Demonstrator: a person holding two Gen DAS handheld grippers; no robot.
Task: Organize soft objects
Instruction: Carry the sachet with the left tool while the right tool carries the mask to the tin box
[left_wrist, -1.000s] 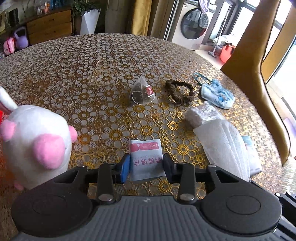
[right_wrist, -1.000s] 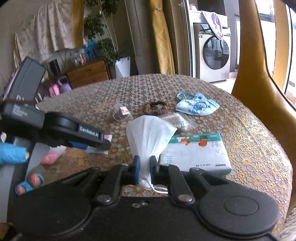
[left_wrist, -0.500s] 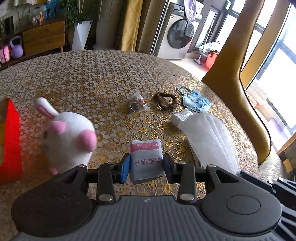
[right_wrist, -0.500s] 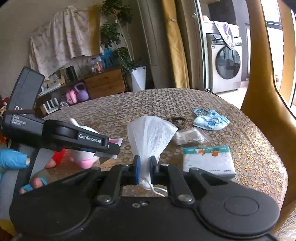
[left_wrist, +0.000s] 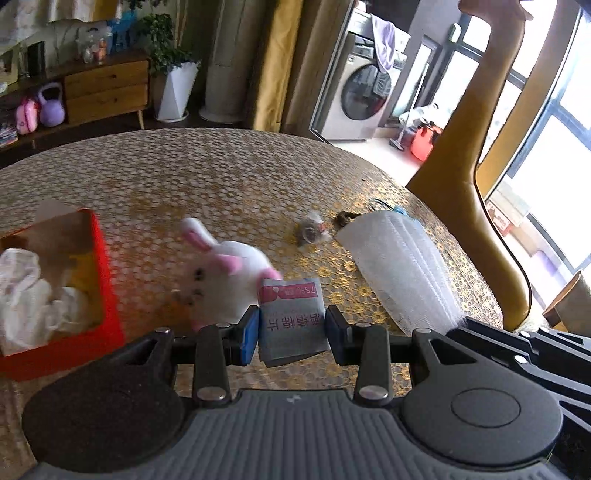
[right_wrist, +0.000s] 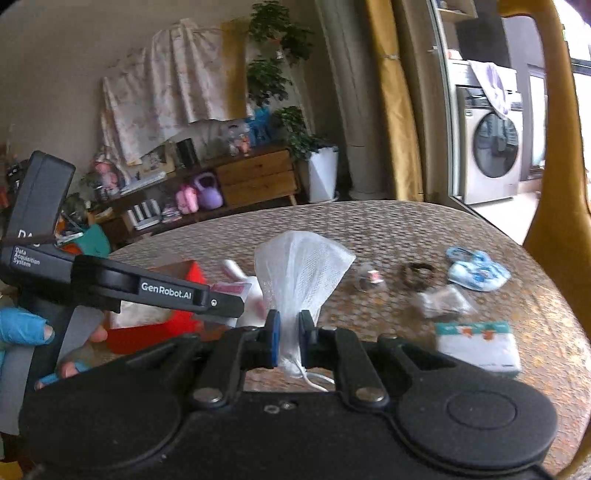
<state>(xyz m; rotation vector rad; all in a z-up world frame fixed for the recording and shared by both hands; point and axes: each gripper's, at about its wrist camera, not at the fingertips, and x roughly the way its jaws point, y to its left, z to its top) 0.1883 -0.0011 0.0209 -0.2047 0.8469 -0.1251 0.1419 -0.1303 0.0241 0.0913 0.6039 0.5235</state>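
The left gripper (left_wrist: 291, 330) clamped a wipe packet (left_wrist: 291, 319); its view alone showed the red box's (left_wrist: 107, 291) contents. The right gripper (right_wrist: 287, 334) pinched a white mask (right_wrist: 301, 273); only its view showed the tissue pack (right_wrist: 478, 345).

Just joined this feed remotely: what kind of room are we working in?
Most likely a home living and dining area: a round table, a wooden sideboard beside a potted plant, and a washing machine beyond.
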